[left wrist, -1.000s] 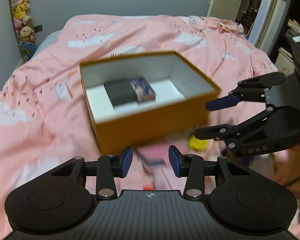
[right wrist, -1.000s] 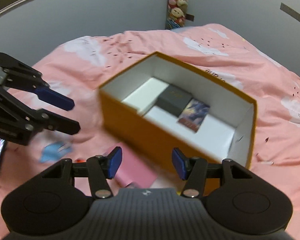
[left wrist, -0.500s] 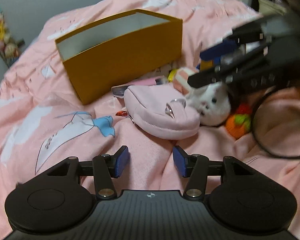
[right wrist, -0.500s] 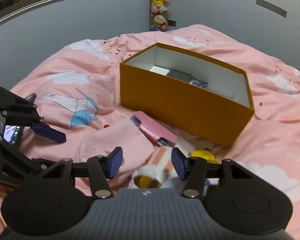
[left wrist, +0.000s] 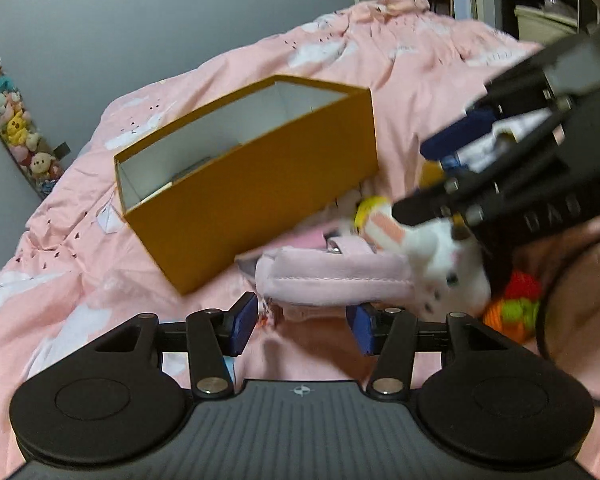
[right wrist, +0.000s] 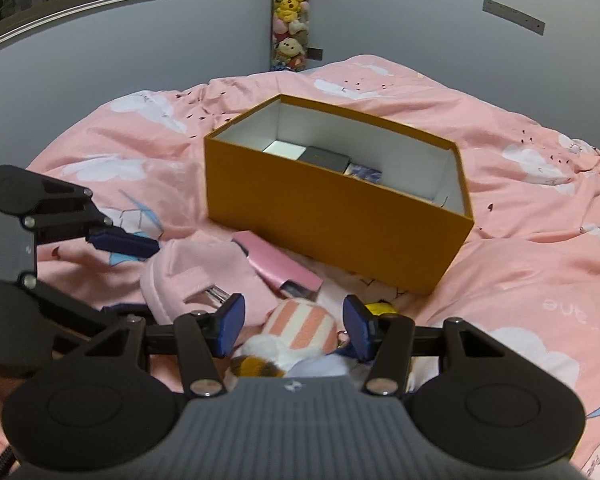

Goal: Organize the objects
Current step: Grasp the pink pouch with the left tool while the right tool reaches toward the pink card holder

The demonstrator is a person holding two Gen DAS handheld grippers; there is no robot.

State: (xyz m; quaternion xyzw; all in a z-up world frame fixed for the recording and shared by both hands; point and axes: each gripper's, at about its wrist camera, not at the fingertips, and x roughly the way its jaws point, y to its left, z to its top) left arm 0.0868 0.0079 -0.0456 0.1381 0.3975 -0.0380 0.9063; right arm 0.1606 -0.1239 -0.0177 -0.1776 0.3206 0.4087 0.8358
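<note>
An open orange box (right wrist: 340, 216) (left wrist: 260, 184) sits on the pink bed, with a black box (right wrist: 326, 160) and a small patterned box (right wrist: 364, 172) inside. In front of it lie a pink pouch (left wrist: 332, 280) (right wrist: 196, 272), a pink flat case (right wrist: 280, 268) and a white plush toy with pink striped ears (right wrist: 300, 332) (left wrist: 440, 264). My left gripper (left wrist: 302, 322) is open with the pouch's near edge between its fingertips. My right gripper (right wrist: 294, 326) is open around the plush toy, jaws apart from it.
An orange and green knitted toy (left wrist: 516, 304) lies right of the plush. A yellow item (right wrist: 380, 308) lies by the box's near corner. A column of plush toys (right wrist: 290, 12) hangs on the grey wall behind the bed. A dark cable (left wrist: 556, 280) runs at the right.
Both grippers have dropped low and moved forward from above the box. The left one has reached the pink pouch; the right one now straddles the plush toy.
</note>
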